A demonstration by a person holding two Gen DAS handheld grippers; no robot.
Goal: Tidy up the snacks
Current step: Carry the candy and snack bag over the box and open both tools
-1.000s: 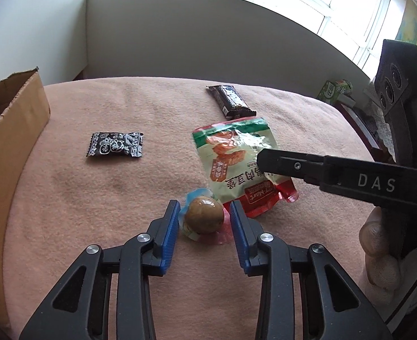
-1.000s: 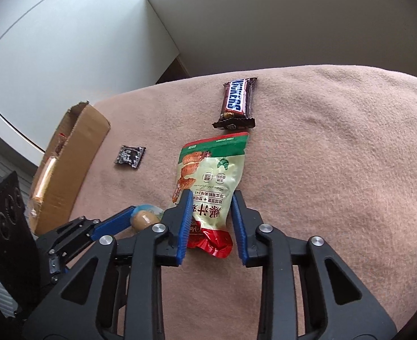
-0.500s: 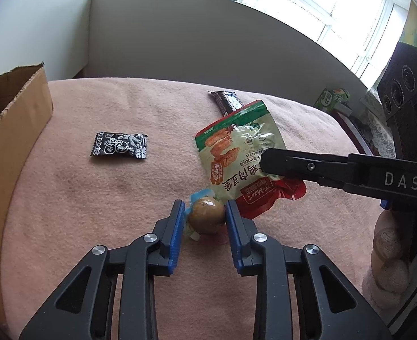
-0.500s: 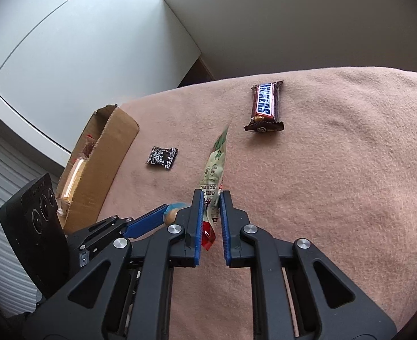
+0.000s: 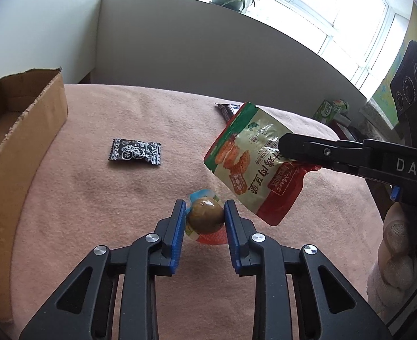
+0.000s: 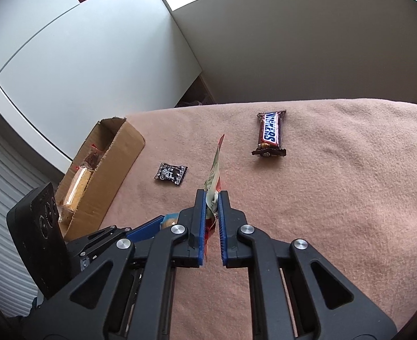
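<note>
My left gripper [image 5: 205, 206] is shut on a brown round snack in a clear wrapper [image 5: 205, 219], lifted above the pink blanket [image 5: 95, 212]. My right gripper [image 6: 211, 198] is shut on a green-and-red snack pouch [image 5: 254, 161], held in the air; in the right wrist view the pouch [image 6: 215, 167] shows edge-on. A small black candy packet [image 5: 135, 155] [image 6: 170, 173] lies on the blanket. A Snickers bar [image 6: 270, 134] lies farther back, mostly hidden behind the pouch in the left wrist view. An open cardboard box [image 5: 24, 130] [image 6: 106, 167] stands at the left.
The box holds several wrapped snacks [image 6: 76, 187]. A grey wall panel [image 5: 208, 56] stands behind the blanket. A green carton [image 5: 329, 109] and other clutter lie beyond the right edge. A gloved hand [image 5: 398, 246] holds the right gripper.
Both grippers have closed on their snacks and lifted them. The pouch has risen off the blanket and turned edge-on to the right wrist camera. The round snack has left the blanket.
</note>
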